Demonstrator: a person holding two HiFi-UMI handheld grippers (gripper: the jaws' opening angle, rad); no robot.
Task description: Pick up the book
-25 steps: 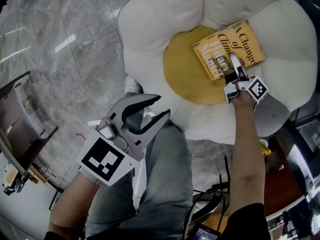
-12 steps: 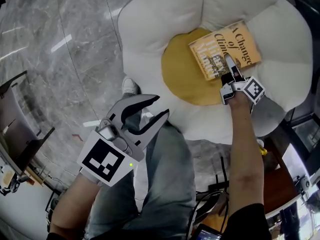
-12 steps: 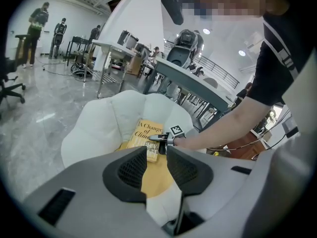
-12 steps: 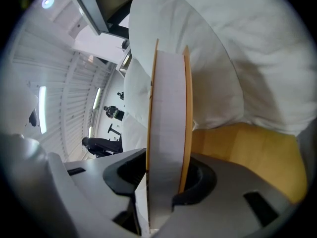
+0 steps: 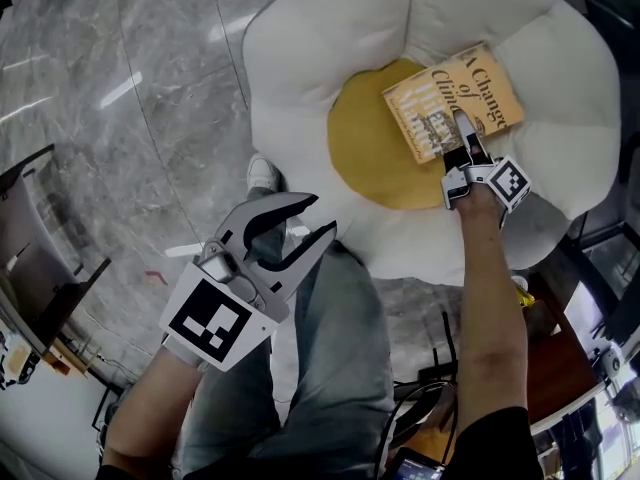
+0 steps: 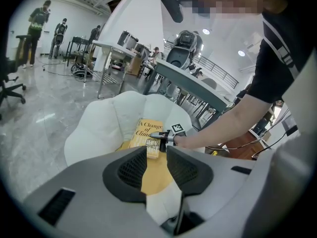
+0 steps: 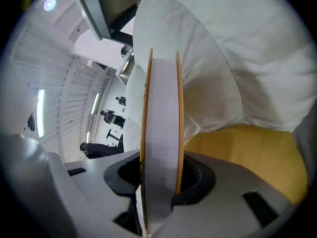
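Book point(image 5: 440, 93) | long axis seemingly crosswise to right claw point(image 5: 464, 128) | near edge pinched, jaws just closing tighter | left claw point(image 5: 322, 213) wide, well apart

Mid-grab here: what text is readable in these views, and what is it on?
"A Change of Clim…": large title on the book, on its yellow cover; the last letters are unclear.
Smaller print lower on that cover: too blurred to read.
No other legible text.
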